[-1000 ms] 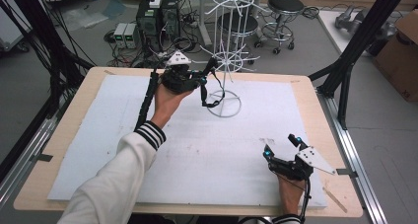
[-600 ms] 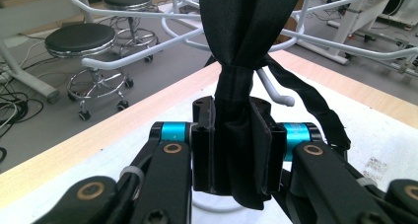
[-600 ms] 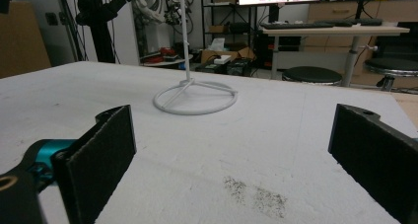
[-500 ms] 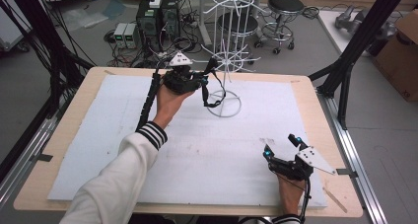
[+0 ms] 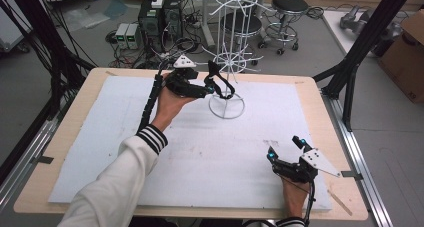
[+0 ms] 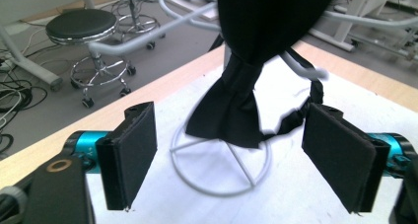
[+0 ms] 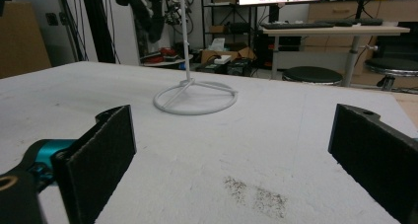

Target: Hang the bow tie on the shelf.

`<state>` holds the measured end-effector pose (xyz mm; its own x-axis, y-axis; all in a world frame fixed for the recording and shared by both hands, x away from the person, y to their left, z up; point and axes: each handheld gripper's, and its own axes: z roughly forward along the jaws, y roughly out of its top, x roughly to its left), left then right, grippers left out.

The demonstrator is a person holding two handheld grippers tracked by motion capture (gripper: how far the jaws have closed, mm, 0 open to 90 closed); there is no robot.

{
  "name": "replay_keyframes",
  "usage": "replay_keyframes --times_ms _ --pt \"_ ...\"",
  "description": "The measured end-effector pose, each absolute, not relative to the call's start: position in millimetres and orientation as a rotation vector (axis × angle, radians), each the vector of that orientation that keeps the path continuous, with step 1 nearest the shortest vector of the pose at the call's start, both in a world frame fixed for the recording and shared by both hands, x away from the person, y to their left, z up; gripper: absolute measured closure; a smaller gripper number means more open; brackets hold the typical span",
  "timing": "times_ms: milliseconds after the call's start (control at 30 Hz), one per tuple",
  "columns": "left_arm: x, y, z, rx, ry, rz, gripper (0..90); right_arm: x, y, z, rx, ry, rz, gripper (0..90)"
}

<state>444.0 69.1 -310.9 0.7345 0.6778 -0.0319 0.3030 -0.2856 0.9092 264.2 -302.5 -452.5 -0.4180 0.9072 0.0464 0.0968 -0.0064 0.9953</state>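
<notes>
A white wire rack (image 5: 226, 107) stands on its ring base at the back middle of the white board (image 5: 200, 152). A black cloth piece (image 6: 236, 100) hangs from one of its low hooked arms (image 6: 305, 68). My left gripper (image 5: 216, 84) is held up beside the rack, open, and its pads (image 6: 130, 150) flank the cloth without touching it. My right gripper (image 5: 284, 148) rests open near the board's front right with nothing between its jaws. The right gripper view looks across the board to the rack's ring base (image 7: 194, 98).
The board lies on a wooden table (image 5: 90, 94) with black frame posts (image 5: 350, 82) at its back corners. Stools (image 5: 290, 7), computer boxes (image 5: 160, 17) and cables stand on the floor behind. A faint dark smudge (image 7: 256, 194) marks the board ahead of my right gripper.
</notes>
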Motion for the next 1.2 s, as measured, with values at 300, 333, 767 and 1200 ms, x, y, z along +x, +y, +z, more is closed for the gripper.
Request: replay_keyframes --times_ms 300,333,767,1200 --pt "402 112 -325 1.879 0.717 0.427 15.3 264 -305 -452 1.076 1.576 1.525 2.9" --pt "394 119 -326 1.872 0.705 0.423 15.3 263 -305 -453 1.088 1.571 1.535 2.9" --pt "308 248 -367 1.681 0.665 0.502 15.0 264 -304 -452 1.094 1.565 1.511 2.9" --pt "280 295 -435 1.540 0.785 0.581 15.0 264 -304 -452 1.098 1.571 1.511 3.0"
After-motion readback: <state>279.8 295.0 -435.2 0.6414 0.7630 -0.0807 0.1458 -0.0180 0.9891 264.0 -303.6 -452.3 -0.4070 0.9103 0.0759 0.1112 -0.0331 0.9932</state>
